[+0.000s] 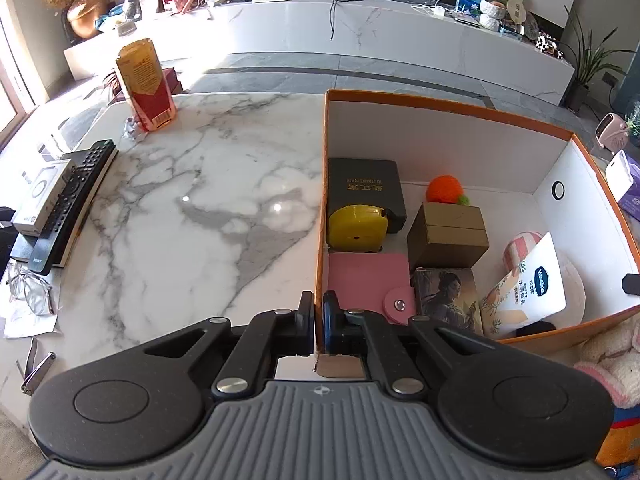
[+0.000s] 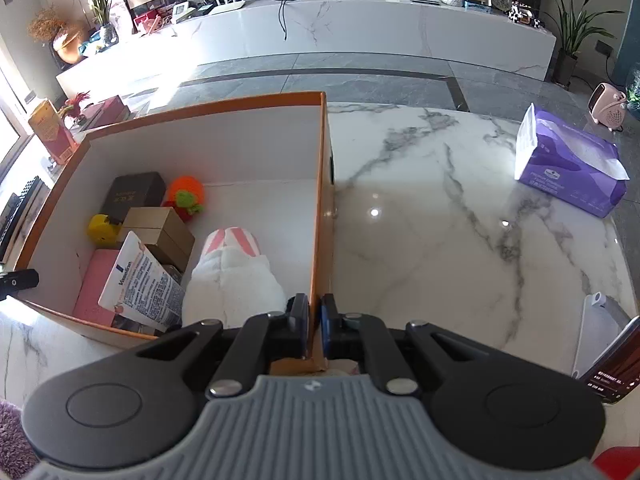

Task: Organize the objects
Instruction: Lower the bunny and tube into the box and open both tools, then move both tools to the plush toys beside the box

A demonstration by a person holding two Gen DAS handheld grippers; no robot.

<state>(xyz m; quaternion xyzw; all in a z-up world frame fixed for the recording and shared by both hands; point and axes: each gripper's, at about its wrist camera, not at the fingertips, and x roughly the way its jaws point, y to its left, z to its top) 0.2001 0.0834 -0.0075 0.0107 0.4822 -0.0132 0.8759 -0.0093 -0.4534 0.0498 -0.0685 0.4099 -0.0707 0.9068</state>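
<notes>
Both tongs clamped on the orange box, one on each side wall near its front corners. Left tongs point(image 1: 318, 322) pinch the box's left wall point(image 1: 319, 240): one pad outside over the marble, one inside. Right tongs point(image 2: 315, 326) pinch the right wall point(image 2: 318, 216) the same way. No gap visible beyond the cardboard's own thickness.

The box point(image 1: 440, 106) sits on the marble tabletop point(image 1: 208, 208), open-topped, white inside, already loaded. Along its left wall: a dark case point(image 1: 364, 186), a yellow tape measure point(image 1: 356, 228) leaning on it, a pink wallet point(image 1: 366, 276) flat at the near corner. Toward the middle: an orange knitted fruit point(image 1: 442, 190), a tan box point(image 1: 450, 236), a picture card pack point(image 1: 448, 296). Against the right wall: a white-and-pink plush point(image 2: 236, 276), with a Vaseline tube point(image 2: 140, 280) propped beside it.

Loose on the tabletop: a red-and-gold carton point(image 1: 146, 84) at the far left corner, a remote point(image 1: 72, 204) on the left edge, a purple tissue pack point(image 2: 572, 172) near the right edge.

Step in hand, by my reading: collecting is done and the box is gripped for a two-handed lift or slide. Whether its base has left the marble I cannot tell; the near edge is hidden behind the tongs.

Next move calls for both hands rising together and level, as thin card walls could flex or tear if one side leads.
</notes>
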